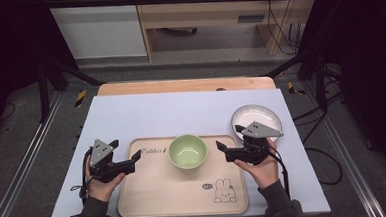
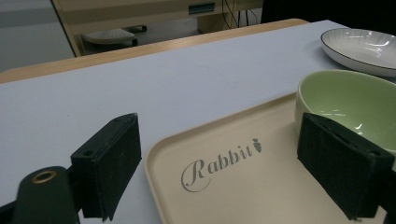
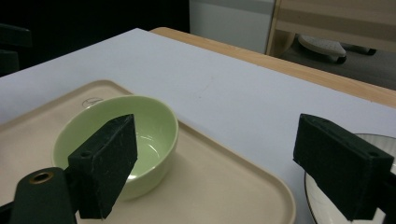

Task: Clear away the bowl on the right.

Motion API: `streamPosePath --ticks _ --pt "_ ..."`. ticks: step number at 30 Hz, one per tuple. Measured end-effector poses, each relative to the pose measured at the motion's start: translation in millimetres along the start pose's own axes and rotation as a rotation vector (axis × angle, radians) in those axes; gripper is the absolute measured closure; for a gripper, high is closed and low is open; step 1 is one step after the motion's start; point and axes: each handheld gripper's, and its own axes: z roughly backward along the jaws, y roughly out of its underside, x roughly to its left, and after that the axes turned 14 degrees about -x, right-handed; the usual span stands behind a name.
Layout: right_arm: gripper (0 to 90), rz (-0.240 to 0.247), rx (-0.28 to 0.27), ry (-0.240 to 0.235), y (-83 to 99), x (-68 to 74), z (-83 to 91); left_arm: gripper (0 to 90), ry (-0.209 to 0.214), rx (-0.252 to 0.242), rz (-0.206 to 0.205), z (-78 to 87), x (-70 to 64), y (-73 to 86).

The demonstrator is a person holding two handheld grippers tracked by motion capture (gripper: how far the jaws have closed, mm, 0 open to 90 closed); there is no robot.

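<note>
Left hand-held gripper (image 1: 134,158) agape, right hand-held gripper (image 1: 222,147) agape

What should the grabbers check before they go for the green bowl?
1. Left gripper open and holding nothing: ok.
2. Right gripper open and holding nothing: ok.
3. Green bowl upright on the tray: ok.
4. Bowl holds nothing: ok.
5. Path between each gripper and the bowl free: ok.
6. White plate apart from the tray, off to the right: ok.
</note>
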Motion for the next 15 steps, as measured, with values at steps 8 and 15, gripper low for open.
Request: streamPosePath --ticks 8,15 --pt "13.4 -0.006 0.012 0.052 12.9 -11.2 14.8 12.7 -0.019 0.012 -0.003 1.4 3.3 4.8" --pt "13.4 -0.010 0.029 0.103 23.2 -22.9 28.4 12.6 -0.034 0.030 0.001 2.6 7.2 11.8"
